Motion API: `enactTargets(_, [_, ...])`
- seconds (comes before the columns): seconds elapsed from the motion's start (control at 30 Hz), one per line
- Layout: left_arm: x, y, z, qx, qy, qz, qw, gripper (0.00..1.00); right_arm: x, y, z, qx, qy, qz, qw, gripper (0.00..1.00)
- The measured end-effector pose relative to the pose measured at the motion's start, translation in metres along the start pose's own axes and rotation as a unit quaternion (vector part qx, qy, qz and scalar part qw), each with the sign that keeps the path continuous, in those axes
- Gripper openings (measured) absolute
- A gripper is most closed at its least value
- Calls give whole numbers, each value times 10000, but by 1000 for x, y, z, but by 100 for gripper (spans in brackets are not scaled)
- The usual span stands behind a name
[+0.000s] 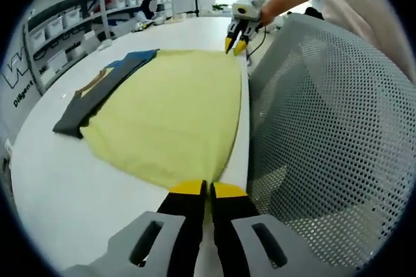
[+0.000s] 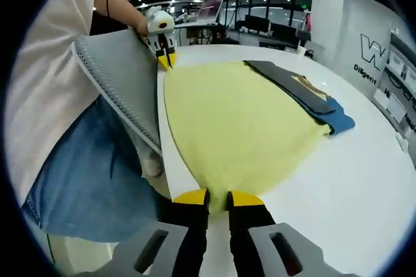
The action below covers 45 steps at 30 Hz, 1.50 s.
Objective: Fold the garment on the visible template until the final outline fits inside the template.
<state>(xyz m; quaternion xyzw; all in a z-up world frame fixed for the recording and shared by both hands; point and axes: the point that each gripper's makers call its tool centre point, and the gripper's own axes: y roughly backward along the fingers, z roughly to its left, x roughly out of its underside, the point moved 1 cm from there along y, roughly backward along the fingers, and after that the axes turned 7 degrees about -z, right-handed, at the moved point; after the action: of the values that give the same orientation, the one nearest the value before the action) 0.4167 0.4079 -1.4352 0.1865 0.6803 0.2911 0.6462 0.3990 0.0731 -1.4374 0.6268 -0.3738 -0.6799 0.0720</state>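
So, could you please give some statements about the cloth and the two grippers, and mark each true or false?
1. The yellow garment lies spread on the white table. True.
2. The left gripper grips the garment's near edge. True.
3. The right gripper hangs open above the table. False: its fingers pinch the yellow edge.
4. A dark garment lies beside the yellow one. True.
5. The mesh chair back is red. False: grey.

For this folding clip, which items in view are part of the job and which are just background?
Part of the job:
yellow garment
dark template under its far side
left gripper and right gripper, each pinching a near corner

Just there:
mesh chair back
white table
storage shelves
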Motion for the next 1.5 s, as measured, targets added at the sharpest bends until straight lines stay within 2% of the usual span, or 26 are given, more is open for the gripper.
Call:
enactTargets(0.13, [0, 0, 0, 15, -2, 51, 10000, 0, -1, 0, 0, -33, 83, 51, 9999, 0])
enactTargets(0.27, [-1, 1, 1, 26, 10, 111, 9999, 0, -3, -2, 1, -105, 104, 135, 9998, 0])
enactTargets(0.4, [-6, 8, 4, 47, 24, 128, 9999, 0, -15, 0, 1, -213, 45, 82, 9997, 0])
enactTargets(0.6, [-26, 24, 17, 7, 36, -35, 10000, 0, -42, 8, -14, -201, -5, -162, 9997, 0])
enactTargets(0.73, [-40, 31, 29, -55, 76, -123, 9999, 0, -54, 11, -28, -122, -32, -256, 9996, 0])
enactTargets(0.93, [-61, 39, 56, -187, 133, -226, 9995, 0, -76, 17, -54, -30, -70, -440, 9990, 0])
enactTargets(1.17, [-97, 49, 113, -601, 361, -609, 9957, 0, -94, 23, -96, 220, -219, -641, 9975, 0])
enactTargets(1.3, [-113, 49, 139, -742, 357, -685, 9942, 0, -103, 23, -120, 357, -269, -766, 9961, 0])
enactTargets(1.5, [-126, 42, 166, -792, 382, -688, 9937, 0, -110, 18, -147, 440, -282, -810, 9953, 0])
